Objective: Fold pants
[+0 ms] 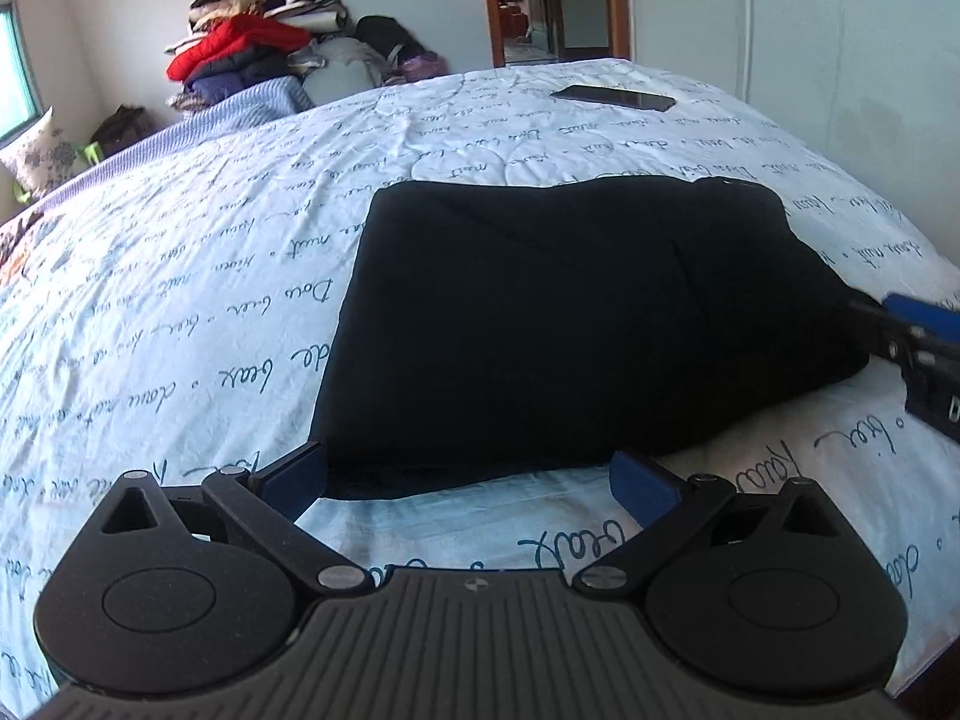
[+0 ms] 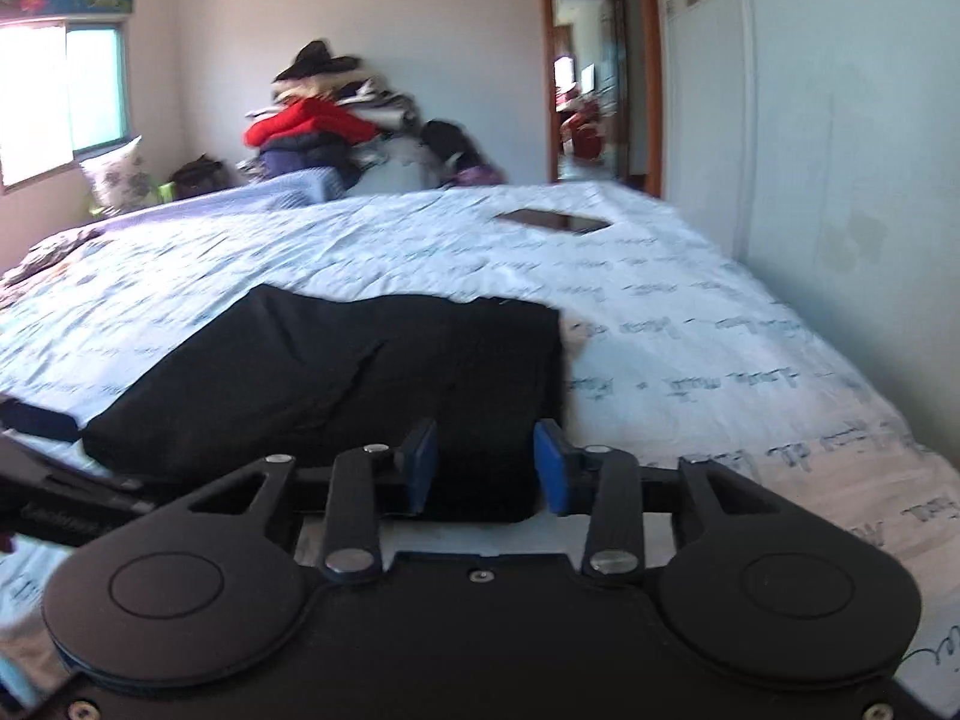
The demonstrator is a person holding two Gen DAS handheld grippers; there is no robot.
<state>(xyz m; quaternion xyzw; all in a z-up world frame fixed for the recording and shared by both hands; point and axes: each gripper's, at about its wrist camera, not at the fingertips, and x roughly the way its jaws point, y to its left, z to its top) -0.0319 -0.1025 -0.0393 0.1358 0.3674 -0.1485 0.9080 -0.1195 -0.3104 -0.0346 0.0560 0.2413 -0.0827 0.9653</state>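
Observation:
The black pants (image 1: 570,312) lie folded into a thick rectangle on the bed; they also fill the middle of the right wrist view (image 2: 336,384). My left gripper (image 1: 471,483) stands wide open just short of the pants' near edge, its blue pads (image 1: 294,480) on either side of that edge with nothing pinched. My right gripper (image 2: 486,468) is at the pants' near right corner. Its jaws are narrowed, with a gap left and black fabric showing between them. The pads' inner faces (image 2: 549,468) stay bare. Its blue finger also shows at the pants' right side (image 1: 918,315).
The bed carries a white quilt (image 1: 180,276) printed with script. A dark phone (image 1: 612,97) lies at the far end. Piled clothes (image 1: 252,42) sit beyond the bed, a doorway (image 1: 552,0) is behind, and a wardrobe wall (image 2: 810,150) runs along the right.

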